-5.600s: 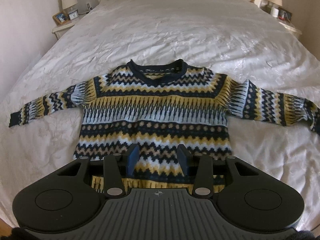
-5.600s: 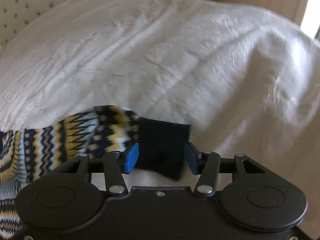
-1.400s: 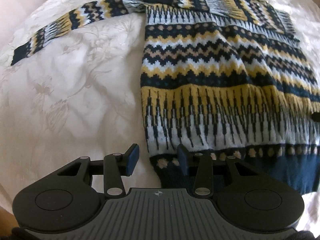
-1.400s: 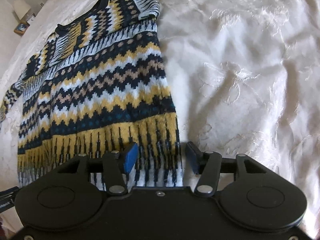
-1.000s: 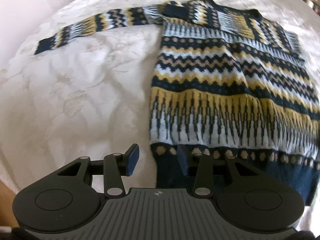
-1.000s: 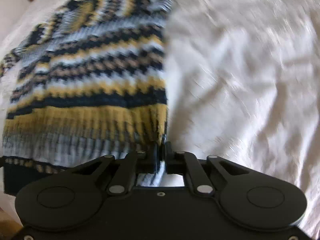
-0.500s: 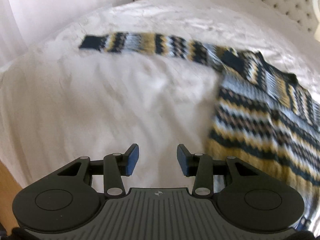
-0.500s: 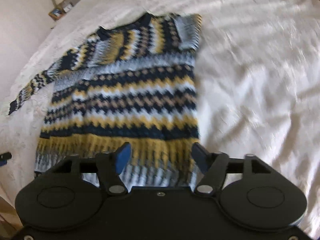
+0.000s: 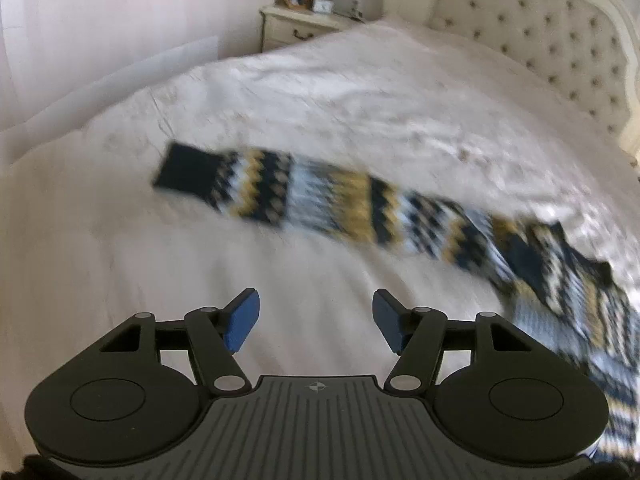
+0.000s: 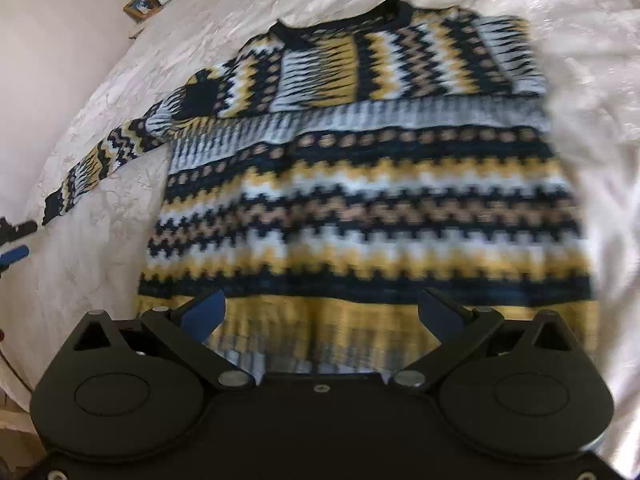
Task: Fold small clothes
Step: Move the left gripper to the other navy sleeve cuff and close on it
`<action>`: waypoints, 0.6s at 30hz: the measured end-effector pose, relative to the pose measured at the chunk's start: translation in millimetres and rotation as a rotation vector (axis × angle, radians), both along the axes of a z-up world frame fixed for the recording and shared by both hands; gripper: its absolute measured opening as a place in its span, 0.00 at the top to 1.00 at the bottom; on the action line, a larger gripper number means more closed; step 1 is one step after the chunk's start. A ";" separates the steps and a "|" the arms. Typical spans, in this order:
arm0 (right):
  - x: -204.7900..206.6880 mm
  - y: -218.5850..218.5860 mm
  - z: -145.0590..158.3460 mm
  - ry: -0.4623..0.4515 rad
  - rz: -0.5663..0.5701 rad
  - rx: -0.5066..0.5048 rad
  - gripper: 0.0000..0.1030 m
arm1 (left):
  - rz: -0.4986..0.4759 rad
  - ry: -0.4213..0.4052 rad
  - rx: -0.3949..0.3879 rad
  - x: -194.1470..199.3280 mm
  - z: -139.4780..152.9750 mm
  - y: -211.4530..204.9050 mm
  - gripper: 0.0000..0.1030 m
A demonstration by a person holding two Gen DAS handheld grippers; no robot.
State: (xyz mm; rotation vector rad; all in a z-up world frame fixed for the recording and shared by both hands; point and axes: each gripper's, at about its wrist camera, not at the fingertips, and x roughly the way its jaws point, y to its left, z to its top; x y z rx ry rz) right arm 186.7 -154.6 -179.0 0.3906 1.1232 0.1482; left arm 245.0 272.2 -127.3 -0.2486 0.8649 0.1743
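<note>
A navy, yellow and white patterned sweater (image 10: 368, 200) lies flat on the white bed. Its right sleeve is folded across the chest (image 10: 320, 76). Its left sleeve (image 9: 320, 200) stretches out straight, ending in a navy cuff (image 9: 186, 170). My left gripper (image 9: 316, 326) is open and empty, hovering over bare bedding short of that sleeve. My right gripper (image 10: 320, 314) is wide open and empty above the sweater's bottom hem. The left gripper's fingertips (image 10: 14, 254) show at the left edge of the right wrist view, near the cuff (image 10: 54, 208).
White embossed bedspread (image 9: 360, 100) covers the bed. A tufted headboard (image 9: 540, 40) stands at the far right. A nightstand (image 9: 300, 26) with a lamp, photo frame and clock stands beside the bed. The bed's edge runs along the left.
My left gripper has swung left from the sweater's hem corner towards the outstretched sleeve and opened wider. My right gripper shut on the hem, then opened wide and pulled back.
</note>
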 end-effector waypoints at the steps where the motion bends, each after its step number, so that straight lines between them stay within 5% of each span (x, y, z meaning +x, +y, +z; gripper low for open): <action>1: 4.9 9.0 -2.0 0.006 -0.007 0.000 0.00 | 0.004 -0.002 -0.002 8.7 -1.4 8.8 0.40; 9: 30.1 47.0 -3.4 0.044 -0.042 -0.016 0.00 | 0.023 -0.003 -0.025 78.3 -28.8 67.7 0.31; 18: 55.7 67.1 -5.1 0.092 -0.046 -0.052 0.00 | 0.084 0.083 -0.163 122.0 -88.5 94.7 0.18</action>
